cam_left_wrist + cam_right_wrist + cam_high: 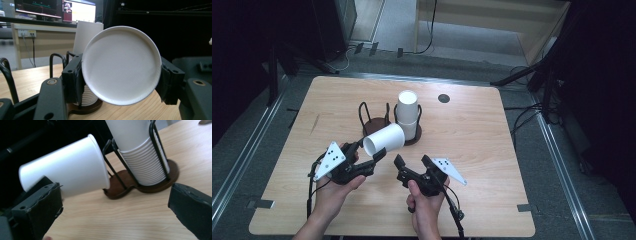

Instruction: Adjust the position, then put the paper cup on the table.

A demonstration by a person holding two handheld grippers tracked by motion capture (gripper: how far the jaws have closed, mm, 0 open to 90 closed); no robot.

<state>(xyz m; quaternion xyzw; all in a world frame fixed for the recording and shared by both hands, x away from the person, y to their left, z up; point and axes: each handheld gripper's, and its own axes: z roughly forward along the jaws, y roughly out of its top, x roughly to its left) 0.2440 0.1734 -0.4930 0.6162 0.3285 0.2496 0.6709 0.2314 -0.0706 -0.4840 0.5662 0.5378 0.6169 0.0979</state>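
Both grippers sit at the near edge of the tabletop (472, 125), and it's the left gripper (371, 149) that has the goods: its jaws are closed onto a single white paper cup (384, 139), pinching it across the sidewall near the base, cup lying on its side in the air with the mouth pointing toward the holder. From the left gripper view the cup's flat bottom (121, 65) faces straight back, one pad on each flank. The right gripper (413, 160) hangs just beside it, jaws spread wide, nothing between them. Behind, near the middle of the tabletop, a dark two-bay wire holder (379, 125) carries a stack of cups (407, 112) in its right bay; the left bay stands empty. That cup looks featherlight and thin-walled, easy to crush or let slip, so a gentle squeeze near the stiffer base or rolled rim seems wisest.
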